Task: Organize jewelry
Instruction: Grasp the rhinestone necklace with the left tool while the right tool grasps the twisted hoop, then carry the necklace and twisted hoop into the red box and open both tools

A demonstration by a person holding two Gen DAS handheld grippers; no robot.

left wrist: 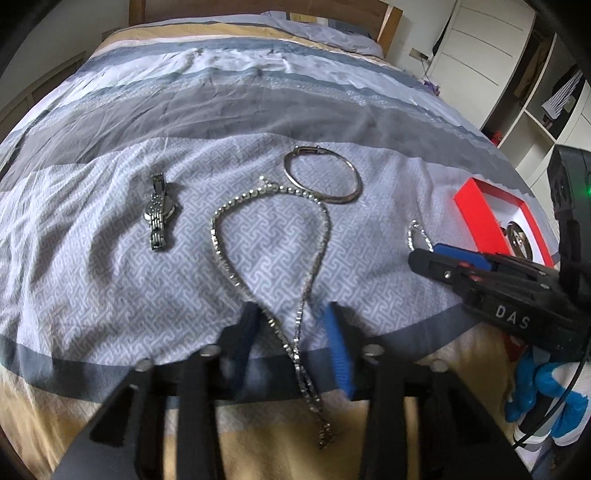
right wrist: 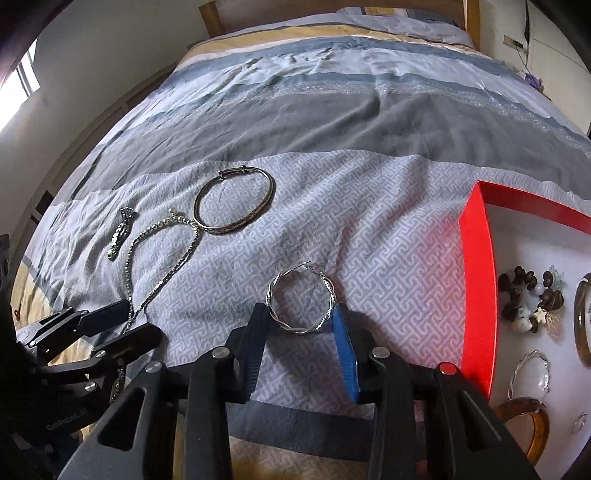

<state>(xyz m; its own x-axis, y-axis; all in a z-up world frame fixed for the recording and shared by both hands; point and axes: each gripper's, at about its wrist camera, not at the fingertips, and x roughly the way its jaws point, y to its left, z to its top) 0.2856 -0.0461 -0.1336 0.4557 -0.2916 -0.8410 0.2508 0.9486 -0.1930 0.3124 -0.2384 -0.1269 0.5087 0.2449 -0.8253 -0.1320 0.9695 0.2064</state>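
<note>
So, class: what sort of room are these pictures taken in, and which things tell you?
Most likely a bedroom. The jewelry lies on a made bed with a striped duvet, a wooden headboard stands at the far end, and white wardrobe doors line the wall beside it.

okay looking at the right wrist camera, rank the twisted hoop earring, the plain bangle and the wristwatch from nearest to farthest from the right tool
1. Twisted hoop earring: between the right tool's fingers, on the patterned bedspread.
2. Plain bangle: farther up the bed, to the upper left.
3. Wristwatch: farthest, out at the left, beyond the chain necklace.
</note>
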